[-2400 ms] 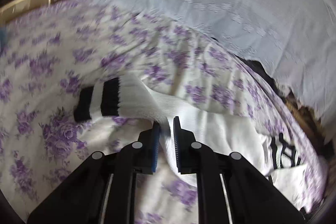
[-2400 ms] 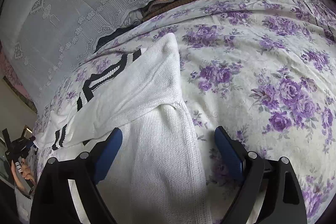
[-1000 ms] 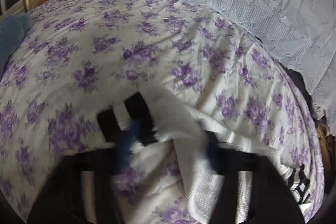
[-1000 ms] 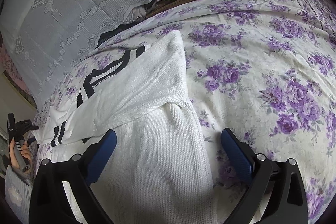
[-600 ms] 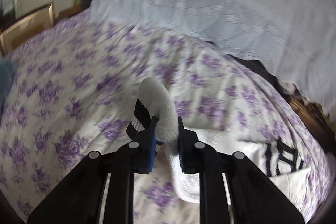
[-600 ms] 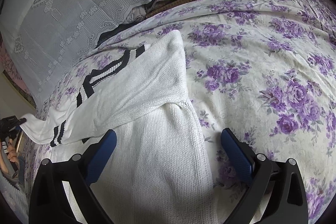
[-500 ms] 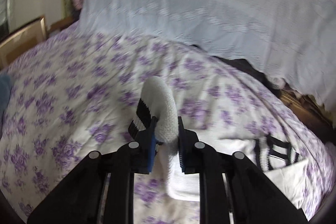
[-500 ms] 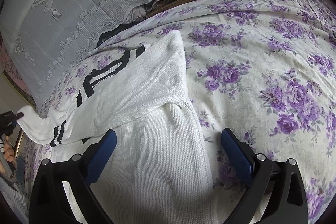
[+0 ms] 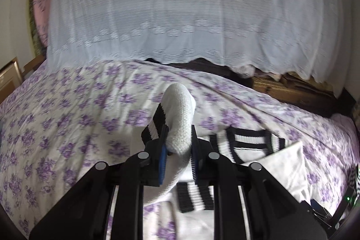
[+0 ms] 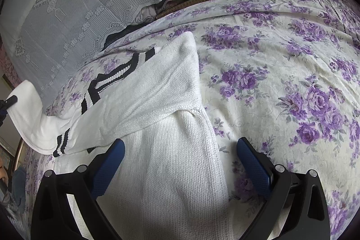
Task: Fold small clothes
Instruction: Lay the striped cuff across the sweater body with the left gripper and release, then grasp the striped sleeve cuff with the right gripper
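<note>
Sleeve (image 9: 180, 120) pinched in left claw (image 9: 177, 150), seemingly lifted over open bedspread (image 9: 67, 109).

A bed (image 10: 281, 64) carries everything, covered by a cream bedspread (image 9: 67, 118) printed with purple flowers and lightly creased. Directly on it lies a white knit sweater (image 10: 171, 163) with black stripes at the collar and cuffs; 1 sleeve (image 10: 153, 87) is folded across its body. A white lace cloth (image 9: 180, 15) hangs along the bed's far edge.
</note>
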### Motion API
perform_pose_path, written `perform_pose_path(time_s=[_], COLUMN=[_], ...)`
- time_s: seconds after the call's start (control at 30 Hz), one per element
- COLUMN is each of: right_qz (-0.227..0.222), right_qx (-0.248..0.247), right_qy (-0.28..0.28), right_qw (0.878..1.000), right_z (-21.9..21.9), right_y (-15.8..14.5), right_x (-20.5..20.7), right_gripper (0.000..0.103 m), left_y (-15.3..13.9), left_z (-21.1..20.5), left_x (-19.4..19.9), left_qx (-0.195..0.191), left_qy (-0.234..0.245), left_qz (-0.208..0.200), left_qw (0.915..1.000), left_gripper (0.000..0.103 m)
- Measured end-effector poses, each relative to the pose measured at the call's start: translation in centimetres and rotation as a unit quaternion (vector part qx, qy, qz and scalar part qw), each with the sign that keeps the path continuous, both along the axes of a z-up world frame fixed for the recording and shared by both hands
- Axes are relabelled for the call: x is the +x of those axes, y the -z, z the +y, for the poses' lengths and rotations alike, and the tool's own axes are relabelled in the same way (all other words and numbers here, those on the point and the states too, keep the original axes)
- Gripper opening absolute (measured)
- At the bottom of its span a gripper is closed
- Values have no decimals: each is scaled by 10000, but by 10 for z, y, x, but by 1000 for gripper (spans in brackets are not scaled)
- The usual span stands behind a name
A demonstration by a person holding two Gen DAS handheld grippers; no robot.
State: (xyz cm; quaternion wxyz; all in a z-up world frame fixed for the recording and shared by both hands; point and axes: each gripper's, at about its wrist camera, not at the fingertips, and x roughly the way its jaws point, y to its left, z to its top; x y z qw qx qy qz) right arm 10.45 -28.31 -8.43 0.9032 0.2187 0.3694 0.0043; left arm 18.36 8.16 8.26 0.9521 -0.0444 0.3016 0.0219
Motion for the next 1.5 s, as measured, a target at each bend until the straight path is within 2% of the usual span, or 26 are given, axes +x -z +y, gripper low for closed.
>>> perform_pose_path(time_s=[0.27, 0.53, 0.6, 0.63, 0.67, 0.7, 0.8, 0.83, 0.87, 0.93, 0.97, 1.03, 1.1, 1.17, 1.23, 1.3, 1.37, 1.4, 1.43, 1.5], right_qz=[-2, -50, -85, -105, -121, -129, -132, -135, -137, -141, -141, -197, -471, -823, -1205, -1386, -1395, -1334, -1221, -1016], right_qx=[8, 146, 235, 277, 316, 336, 344, 348, 353, 346, 338, 297, 214, -138, -766, -1443, -2233, -2596, -3026, -3554], right_qy=[3, 22, 74, 93, 102, 106, 107, 108, 109, 116, 116, 163, 149, -165, -585, -995, -1466, -1686, -1888, -2078], right_qw=[10000, 9999, 9997, 9995, 9994, 9993, 9993, 9992, 9992, 9992, 9993, 9992, 9986, 9964, 9880, 9747, 9535, 9415, 9262, 9056], right_z=[0, -4, -8, -9, -11, -12, -12, -12, -12, -12, -13, -14, -11, 5, 37, 75, 122, 143, 166, 193], right_y=[0, 1, 1, 1, 1, 1, 1, 1, 1, 1, 0, -2, -12, -29, -48, -61, -65, -63, -58, -45], right_x=[0, 1, 0, -1, -1, -1, -1, -1, -1, -1, -1, -3, -10, -17, -23, -22, -11, -4, 6, 23], right_gripper=[100, 100, 99, 99, 99, 99, 99, 99, 99, 99, 98, 95, 82, 77, 77, 76, 76, 76, 76, 74], left_y=[16, 61, 81, 92, 105, 111, 118, 116, 110, 98, 89, 78, 71, 78, 95, 122, 149, 157, 159, 157], left_z=[-74, -157, -173, -179, -185, -187, -189, -186, -179, -162, -146, -118, -84, -48, -18, 7, 18, 20, 23, 25], left_x=[-1, -6, -4, -3, -3, -5, -18, -23, -32, -43, -50, -51, -45, -29, -11, 9, 25, 30, 31, 29], left_qx=[187, 574, 827, 966, 1117, 1175, 1352, 1393, 1432, 1531, 1587, 1521, 1455, 1424, 1204, 930, 883, 877, 809, 792], left_qy=[598, 1185, 1148, 1072, 1013, 1029, 1346, 1434, 1508, 1461, 1320, 1085, 685, 127, -261, -531, -539, -482, -476, -475], left_qz=[110, 248, 330, 386, 451, 457, 442, 402, 268, -49, -239, -351, -345, -149, 230, 752, 1236, 1383, 1363, 1339], left_qw=[9980, 9910, 9894, 9888, 9875, 9867, 9806, 9790, 9778, 9773, 9782, 9818, 9864, 9896, 9921, 9914, 9869, 9853, 9862, 9867], left_gripper=[16, 17, 30, 57, 75, 77, 80, 86, 93, 96, 99, 98, 98, 99, 99, 99, 99, 99, 99, 99])
